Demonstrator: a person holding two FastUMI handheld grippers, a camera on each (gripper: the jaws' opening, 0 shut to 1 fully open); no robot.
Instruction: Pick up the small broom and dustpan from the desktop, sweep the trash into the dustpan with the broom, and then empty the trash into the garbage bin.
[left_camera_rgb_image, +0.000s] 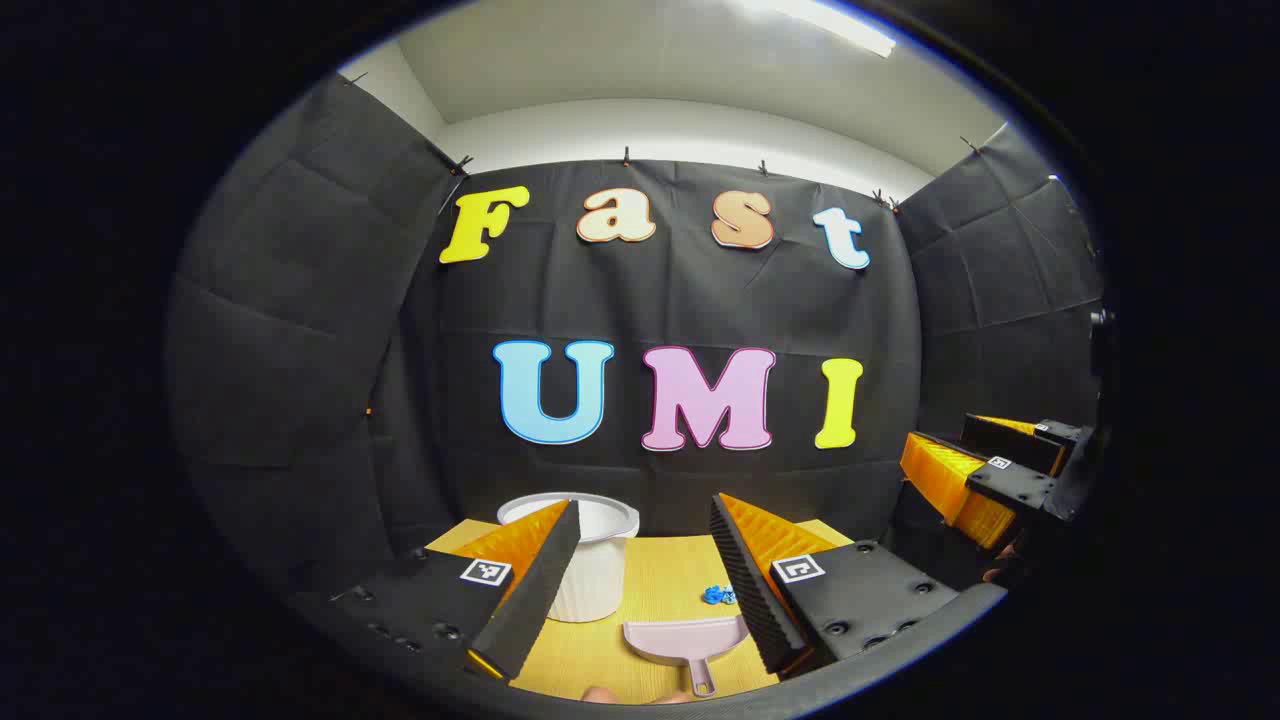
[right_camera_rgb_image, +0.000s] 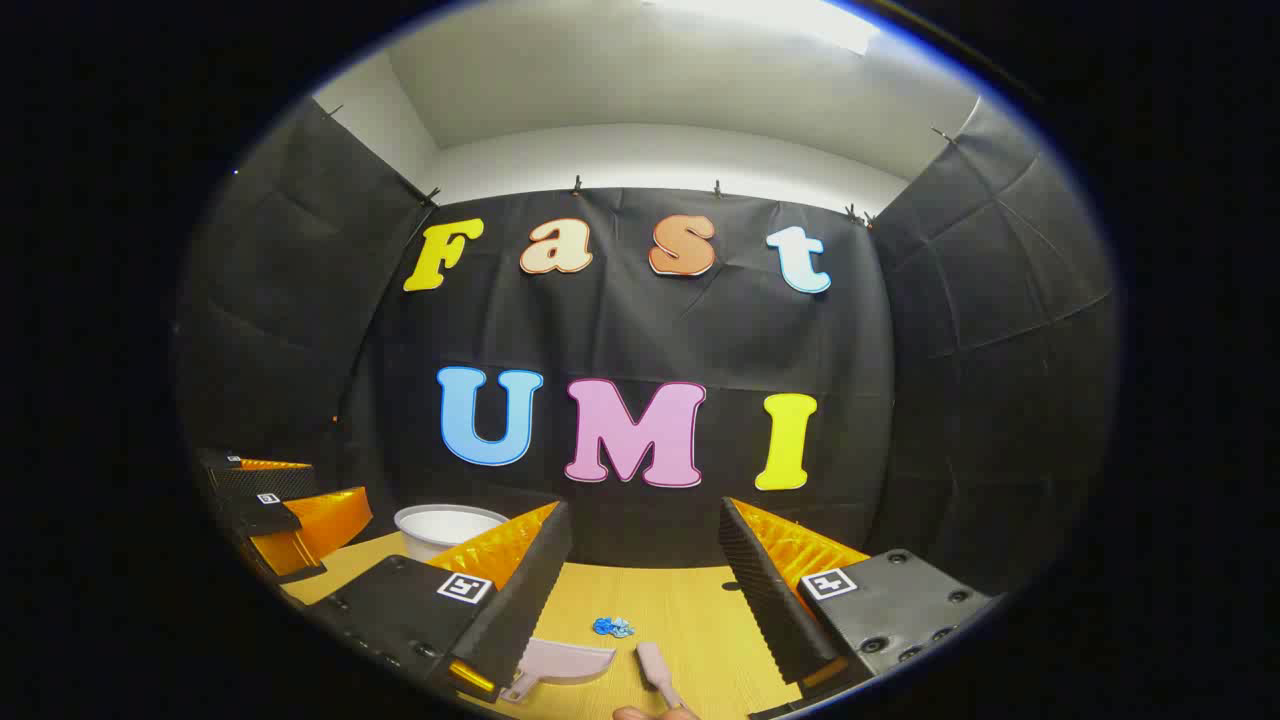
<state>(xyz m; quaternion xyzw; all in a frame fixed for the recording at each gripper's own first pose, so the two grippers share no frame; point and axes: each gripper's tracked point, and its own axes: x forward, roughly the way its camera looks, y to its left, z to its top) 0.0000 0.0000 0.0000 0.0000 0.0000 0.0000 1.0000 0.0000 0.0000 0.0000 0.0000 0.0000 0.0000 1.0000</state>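
Left gripper (left_camera_rgb_image: 640, 585) hangs above the near edge of the desktop (left_camera_rgb_image: 665, 570), jaws spread wide with nothing between them, and right down in the gap lies the pink dustpan (left_camera_rgb_image: 688, 640), flat on the wood, its scoop mouth facing the far wall and its short handle (left_camera_rgb_image: 702, 678) running back toward the camera. That is the relation to watch: the dustpan's long axis runs almost along the left gripper's line of sight, just below and slightly toward its right finger, so I judge a drop and a small forward tilt puts the fingers either side of that handle. Over to the right gripper (right_camera_rgb_image: 645, 590), jaws equally wide and empty, level and looking across the table; below it the small broom (right_camera_rgb_image: 655, 668) lies with its pale head pointing away and its handle coming back to the bottom edge of the right gripper view, where a fingertip of a person's hand shows just beside it. So the right hand is nearer the broom, the left nearer the dustpan (right_camera_rgb_image: 560, 665). The trash (left_camera_rgb_image: 718, 595), a little blue crumpled scrap, sits just beyond the dustpan's mouth, near but apart from it, and the white ribbed garbage bin (left_camera_rgb_image: 590, 560) stands upright at the far left of the desktop, well past both tools. Nothing is gripped yet.
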